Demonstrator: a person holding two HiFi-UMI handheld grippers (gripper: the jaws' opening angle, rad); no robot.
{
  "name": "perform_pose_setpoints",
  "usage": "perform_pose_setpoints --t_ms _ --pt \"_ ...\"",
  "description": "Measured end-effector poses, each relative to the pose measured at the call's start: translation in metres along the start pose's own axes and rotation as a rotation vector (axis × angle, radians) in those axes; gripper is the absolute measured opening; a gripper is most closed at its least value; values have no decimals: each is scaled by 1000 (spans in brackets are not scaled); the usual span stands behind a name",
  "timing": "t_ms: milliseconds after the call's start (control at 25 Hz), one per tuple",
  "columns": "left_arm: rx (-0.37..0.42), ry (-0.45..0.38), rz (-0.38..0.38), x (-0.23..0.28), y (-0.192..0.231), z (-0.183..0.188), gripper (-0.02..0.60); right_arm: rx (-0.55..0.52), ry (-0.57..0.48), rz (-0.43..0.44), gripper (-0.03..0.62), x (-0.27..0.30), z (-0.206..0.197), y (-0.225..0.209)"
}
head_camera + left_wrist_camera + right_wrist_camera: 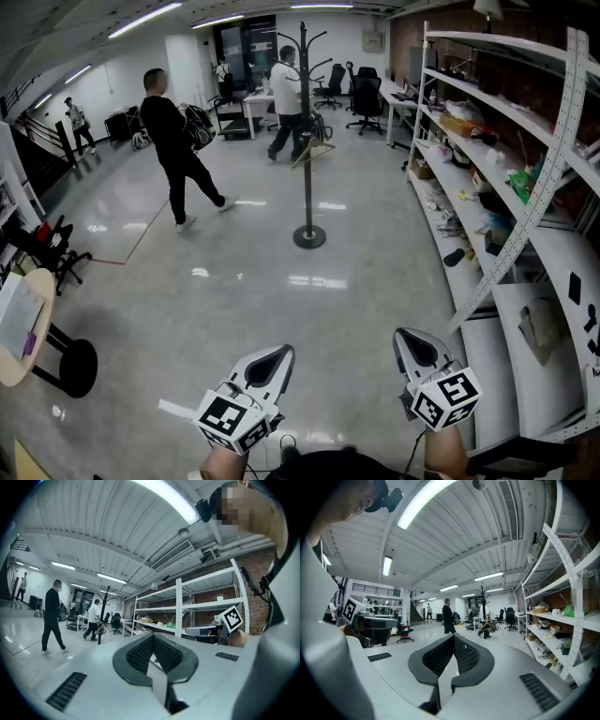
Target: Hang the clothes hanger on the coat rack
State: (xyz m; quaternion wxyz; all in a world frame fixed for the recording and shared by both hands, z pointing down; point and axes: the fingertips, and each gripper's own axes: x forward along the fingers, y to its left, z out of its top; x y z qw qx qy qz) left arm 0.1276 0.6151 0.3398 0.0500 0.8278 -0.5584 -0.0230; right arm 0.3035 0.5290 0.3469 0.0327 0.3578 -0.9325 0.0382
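Observation:
The black coat rack (307, 122) stands on a round base in the middle of the floor, well ahead of me. A pale wooden hanger (313, 152) hangs tilted at its pole, about halfway up. The rack (106, 605) and hanger (100, 628) show small in the left gripper view, and the rack (483, 597) and hanger (488, 624) also in the right gripper view. My left gripper (275, 354) and right gripper (414, 344) are held low at the bottom of the head view, far from the rack. Both point level, shut, with nothing between the jaws.
A person in black (175, 141) walks left of the rack. A person in a white shirt (287, 94) stands behind it. White shelving (525, 206) with clutter runs along the right. A round table (37, 281) and chairs are at the left, with desks and office chairs (366, 94) at the back.

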Motion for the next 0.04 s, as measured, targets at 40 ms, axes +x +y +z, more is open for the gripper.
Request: perform_pose_setpoints --t_ms 40 --pt "-4 7 6 -5 6 -1 2 5 -1 2 8 2 -1 6"
